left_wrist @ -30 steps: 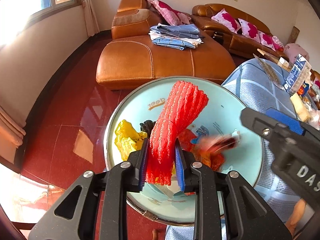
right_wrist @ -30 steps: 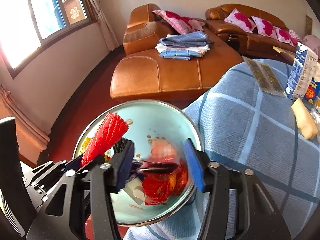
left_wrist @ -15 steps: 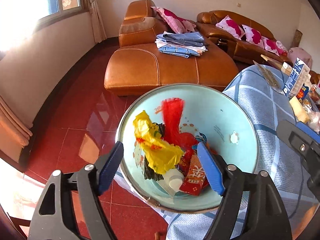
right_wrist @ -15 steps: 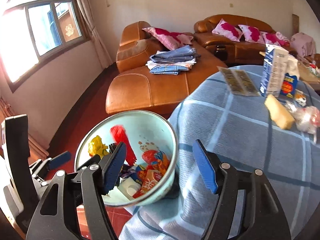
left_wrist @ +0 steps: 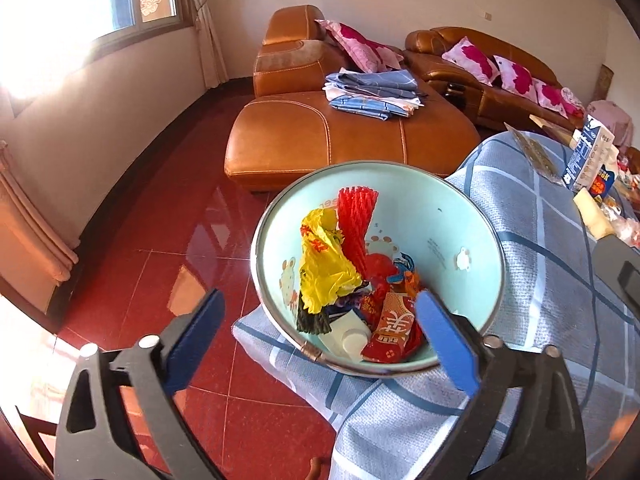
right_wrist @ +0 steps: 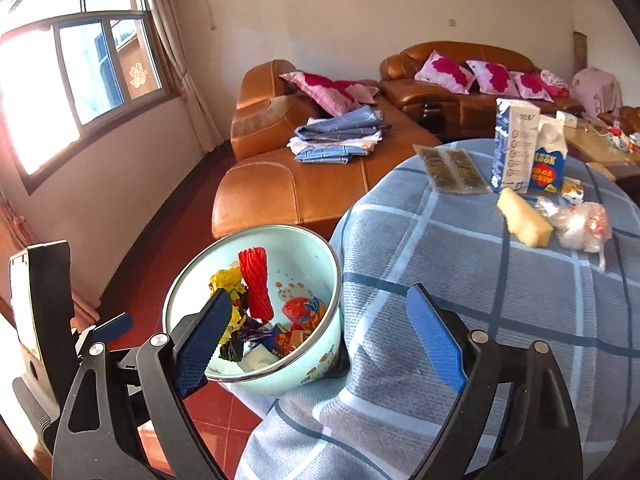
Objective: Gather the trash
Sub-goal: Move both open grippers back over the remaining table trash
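Note:
A pale-blue bin (left_wrist: 440, 208) stands tucked against the table's blue checked cloth (left_wrist: 540, 240). Inside it a red foam net (left_wrist: 356, 220) leans upright beside a crumpled yellow bag (left_wrist: 324, 268), red wrappers (left_wrist: 394, 328) and a white bottle (left_wrist: 352, 340). My left gripper (left_wrist: 318, 308) hangs above the bin's near rim, its jaws opening wide with nothing gripped. My right gripper (right_wrist: 319, 296) hovers over the cloth just right of the bin (right_wrist: 304, 248), its jaws also opening and holding nothing. The red net (right_wrist: 256, 280) shows past its left finger.
On the table lie a milk carton (right_wrist: 516, 148), a smaller carton (right_wrist: 550, 164), a yellow sponge (right_wrist: 524, 216), a clear plastic bag (right_wrist: 580, 224) and flat packets (right_wrist: 452, 172). A brown leather sofa (left_wrist: 340, 140) with folded clothes (left_wrist: 372, 92) stands behind, on a red tile floor (left_wrist: 160, 240).
The left gripper let go of the red foam net and the right let go of a red wrapper; both dropped into the bin. Both grippers opened and drew back and up.

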The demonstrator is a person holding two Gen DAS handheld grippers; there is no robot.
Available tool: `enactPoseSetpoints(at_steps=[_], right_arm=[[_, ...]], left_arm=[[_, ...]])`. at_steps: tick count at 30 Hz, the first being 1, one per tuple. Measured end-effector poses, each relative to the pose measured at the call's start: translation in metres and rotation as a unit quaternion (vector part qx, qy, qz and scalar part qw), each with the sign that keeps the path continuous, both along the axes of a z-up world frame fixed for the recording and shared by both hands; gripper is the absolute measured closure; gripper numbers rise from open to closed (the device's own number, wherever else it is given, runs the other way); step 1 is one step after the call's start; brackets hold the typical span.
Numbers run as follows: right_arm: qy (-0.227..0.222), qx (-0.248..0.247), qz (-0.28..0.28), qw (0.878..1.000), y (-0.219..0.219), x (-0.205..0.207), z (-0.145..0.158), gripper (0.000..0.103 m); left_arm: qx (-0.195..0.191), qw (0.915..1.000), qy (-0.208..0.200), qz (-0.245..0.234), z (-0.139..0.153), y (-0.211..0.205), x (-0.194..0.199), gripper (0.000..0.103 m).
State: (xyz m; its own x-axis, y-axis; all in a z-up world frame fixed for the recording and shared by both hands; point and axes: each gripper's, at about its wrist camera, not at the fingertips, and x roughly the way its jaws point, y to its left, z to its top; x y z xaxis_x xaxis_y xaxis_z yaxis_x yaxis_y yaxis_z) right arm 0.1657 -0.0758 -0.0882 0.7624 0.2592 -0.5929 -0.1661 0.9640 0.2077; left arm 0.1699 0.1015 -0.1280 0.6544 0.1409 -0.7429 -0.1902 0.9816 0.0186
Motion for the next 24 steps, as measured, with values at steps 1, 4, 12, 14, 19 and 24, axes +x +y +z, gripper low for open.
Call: enactPoseSetpoints(at_steps=[1, 4, 12, 14, 19, 24], right_arm=[[0.000, 0.000, 0.003, 1.000, 0.000, -0.003, 0.001, 0.015], [-0.002, 0.001, 0.003, 1.000, -0.001, -0.010, 0.001, 0.015], [-0.038, -0.011, -0.007, 0.999, 0.002, -0.035, 0.012, 0.015], [-0.043, -0.014, -0.017, 0.999, 0.000, -0.037, 0.012, 0.015], [-0.030, -0.009, -0.027, 0.999, -0.013, -0.039, 0.007, 0.015], [-0.002, -0.020, -0.057, 0.998, -0.037, -0.038, -0.007, 0.016]], left_arm=[[-0.001, 1.0000, -0.002, 0.000, 0.001, 0.000, -0.003, 0.006], [0.001, 1.0000, -0.004, -0.001, 0.004, -0.002, -0.011, 0.006], [0.003, 0.9999, -0.011, 0.004, 0.011, -0.004, -0.028, 0.006], [0.004, 0.9999, -0.014, 0.003, 0.013, -0.006, -0.032, 0.006], [0.002, 0.9998, -0.019, -0.003, 0.013, -0.013, -0.041, 0.006], [-0.006, 0.9991, -0.007, -0.041, 0.003, -0.037, -0.041, 0.006]])
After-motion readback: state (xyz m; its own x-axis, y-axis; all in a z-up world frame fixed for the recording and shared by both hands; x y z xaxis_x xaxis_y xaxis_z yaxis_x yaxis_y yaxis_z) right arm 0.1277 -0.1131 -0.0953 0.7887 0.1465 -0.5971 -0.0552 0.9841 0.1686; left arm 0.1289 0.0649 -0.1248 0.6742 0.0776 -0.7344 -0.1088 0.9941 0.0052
